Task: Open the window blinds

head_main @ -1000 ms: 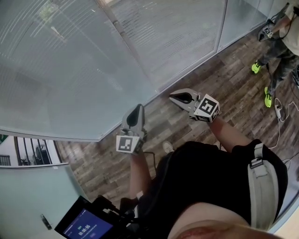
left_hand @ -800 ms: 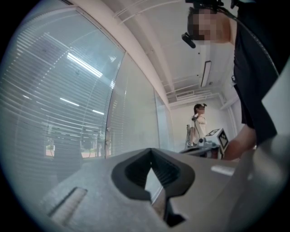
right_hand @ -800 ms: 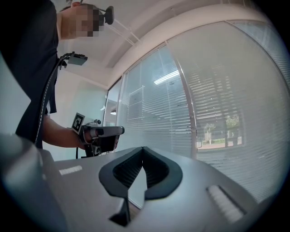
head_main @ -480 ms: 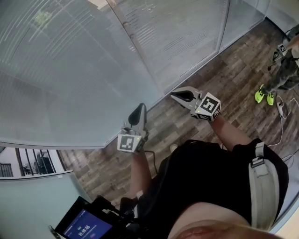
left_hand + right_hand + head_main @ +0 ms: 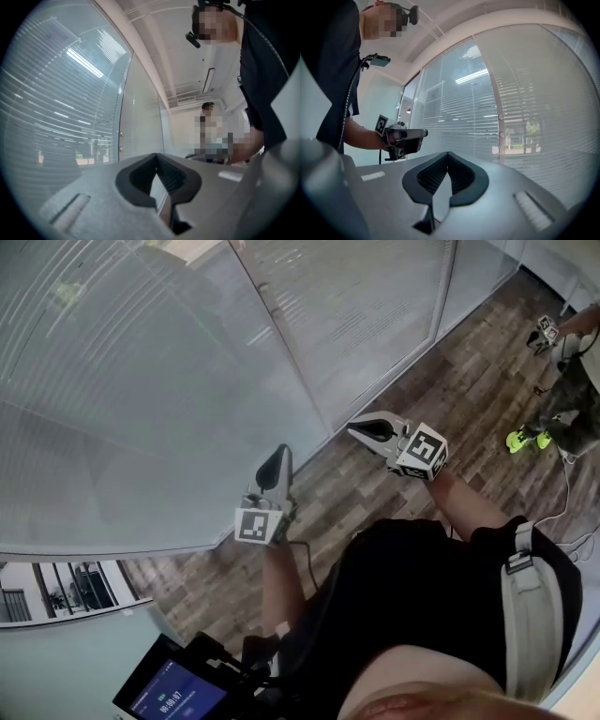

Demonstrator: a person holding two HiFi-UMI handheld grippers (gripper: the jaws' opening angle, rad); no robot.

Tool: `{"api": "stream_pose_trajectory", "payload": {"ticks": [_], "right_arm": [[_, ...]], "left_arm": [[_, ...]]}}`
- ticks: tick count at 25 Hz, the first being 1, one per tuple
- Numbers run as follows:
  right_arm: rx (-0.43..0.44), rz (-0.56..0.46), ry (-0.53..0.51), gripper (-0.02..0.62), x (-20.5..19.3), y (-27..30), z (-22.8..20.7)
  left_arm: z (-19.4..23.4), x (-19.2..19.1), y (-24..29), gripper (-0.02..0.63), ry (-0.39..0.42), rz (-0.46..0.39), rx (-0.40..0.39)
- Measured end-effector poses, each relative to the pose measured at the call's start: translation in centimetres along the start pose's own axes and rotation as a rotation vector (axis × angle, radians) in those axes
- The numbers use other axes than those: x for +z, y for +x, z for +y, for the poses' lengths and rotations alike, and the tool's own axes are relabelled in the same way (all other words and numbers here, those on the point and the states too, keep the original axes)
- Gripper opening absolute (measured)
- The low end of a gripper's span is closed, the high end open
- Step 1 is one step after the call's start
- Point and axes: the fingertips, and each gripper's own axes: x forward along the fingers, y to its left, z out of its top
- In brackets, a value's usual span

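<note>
The closed slatted blinds (image 5: 141, 381) hang behind a long glass wall, which fills the upper left of the head view. They also show as the blinds (image 5: 56, 108) in the left gripper view and the blinds (image 5: 534, 108) in the right gripper view. My left gripper (image 5: 280, 452) is held level in front of the glass, shut and empty, its tips (image 5: 156, 155) meeting. The right gripper (image 5: 352, 430) is beside it, also shut with nothing held, and its tips (image 5: 448, 153) are closed. Neither touches the glass. The left gripper (image 5: 423, 133) shows in the right gripper view too.
A metal frame post (image 5: 281, 334) divides the glass panes. Dark wooden floor (image 5: 394, 418) runs along the wall. Another person with neon-green shoes (image 5: 525, 439) stands at the far right. A lit screen (image 5: 173, 695) sits at the bottom left.
The view has slid along the glass wall, with both grippers carried along it. The right gripper sits slightly further right in the picture. The other person has shifted at the right edge.
</note>
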Motion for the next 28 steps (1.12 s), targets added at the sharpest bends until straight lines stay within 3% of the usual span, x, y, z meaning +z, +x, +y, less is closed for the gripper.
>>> {"api": "stream_pose_trajectory", "payload": {"ticks": [10,20,28], "right_arm": [[-0.042,0.008,0.009,0.005,-0.5,3.2,0.0],[-0.045,0.033,0.001,0.005,-0.7,3.1,-0.4],[0.018,0.014,-0.001,0.005,-0.3,5.4,-1.9]], "left_arm": [[3.2,-0.7,-0.4,0.003,-0.015,-0.006,-0.048],[3.8,-1.2,-1.3,0.003,-0.03,0.001,-0.024],[5.8,-0.6,-0.4,0.003,-0.007,0.007,0.025]]}}
